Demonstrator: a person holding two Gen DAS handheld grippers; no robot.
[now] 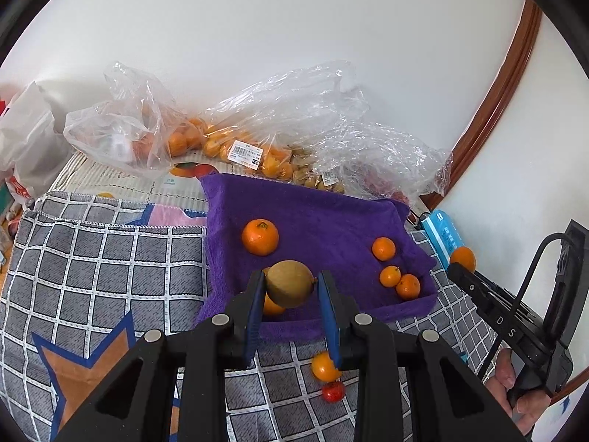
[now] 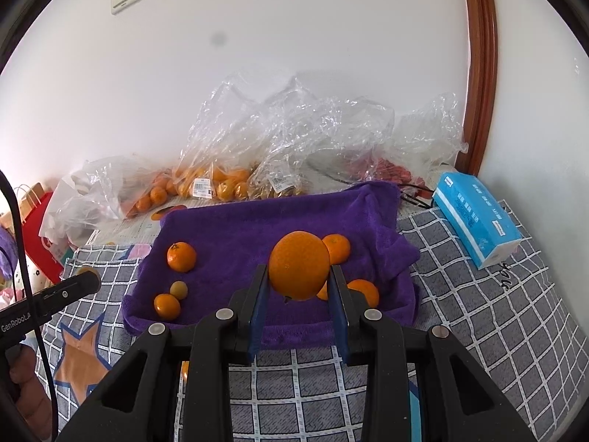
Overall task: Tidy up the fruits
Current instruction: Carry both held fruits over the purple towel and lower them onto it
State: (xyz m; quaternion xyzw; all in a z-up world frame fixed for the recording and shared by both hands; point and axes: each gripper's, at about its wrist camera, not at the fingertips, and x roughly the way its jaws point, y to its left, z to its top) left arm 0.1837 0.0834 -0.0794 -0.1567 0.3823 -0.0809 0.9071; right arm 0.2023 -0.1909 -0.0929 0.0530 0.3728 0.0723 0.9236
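My left gripper (image 1: 291, 287) is shut on a brown kiwi (image 1: 290, 283) and holds it above the near edge of a purple towel (image 1: 324, 221). My right gripper (image 2: 299, 280) is shut on a large orange (image 2: 299, 265) over the same towel (image 2: 239, 228). A tangerine (image 1: 260, 237) and three small oranges (image 1: 399, 280) lie on the towel. In the right wrist view a tangerine (image 2: 181, 256), a small orange (image 2: 167, 306) and a small yellowish fruit (image 2: 178, 289) lie on the towel's left. A small orange (image 1: 324, 366) and a red fruit (image 1: 333, 391) lie on the checked cloth.
Clear plastic bags of oranges (image 1: 235, 147) and other fruit (image 2: 279, 169) stand against the white wall behind the towel. A blue tissue pack (image 2: 478, 217) lies at the right. A grey checked cloth (image 1: 92, 265) covers the surface. A wooden door frame (image 2: 478, 73) rises at the right.
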